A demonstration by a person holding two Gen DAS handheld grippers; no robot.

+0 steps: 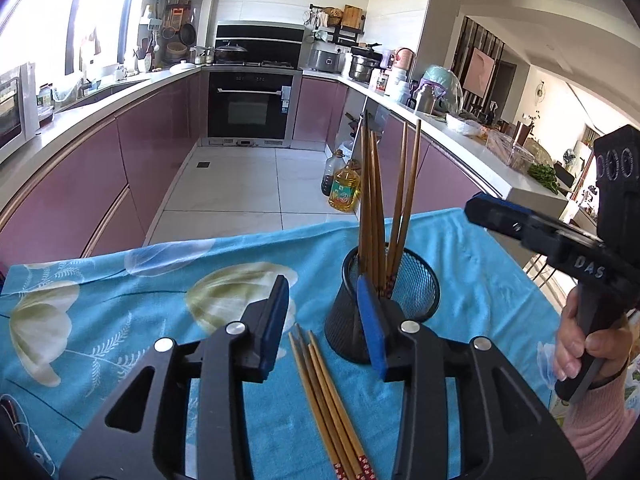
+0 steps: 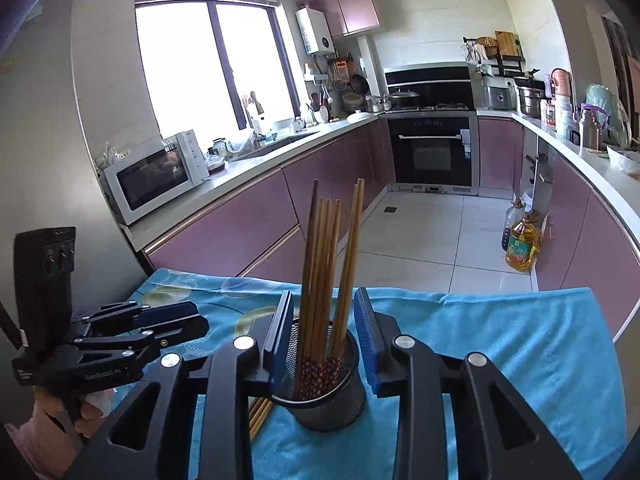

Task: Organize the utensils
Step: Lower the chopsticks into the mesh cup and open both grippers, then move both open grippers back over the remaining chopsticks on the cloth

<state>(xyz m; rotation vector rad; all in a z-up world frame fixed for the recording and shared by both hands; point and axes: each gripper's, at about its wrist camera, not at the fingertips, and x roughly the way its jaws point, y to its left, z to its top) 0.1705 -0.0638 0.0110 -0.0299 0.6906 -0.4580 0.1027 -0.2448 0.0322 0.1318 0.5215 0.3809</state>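
Slim wooden chopsticks (image 1: 328, 396) with red patterned ends are laid flat on the blue floral cloth (image 1: 120, 292), framed by the parted, empty left gripper (image 1: 326, 320). The right gripper (image 2: 324, 340) is held open around the round black mesh holder (image 2: 320, 404), where more chopsticks (image 2: 324, 264) are stood upright.

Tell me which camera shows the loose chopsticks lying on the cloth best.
The left wrist view: the loose chopsticks lie in plain sight on the blue cloth, fanned between the left claw's fingers. The right wrist view catches only their ends, mostly hidden behind the mesh cup and the claw.
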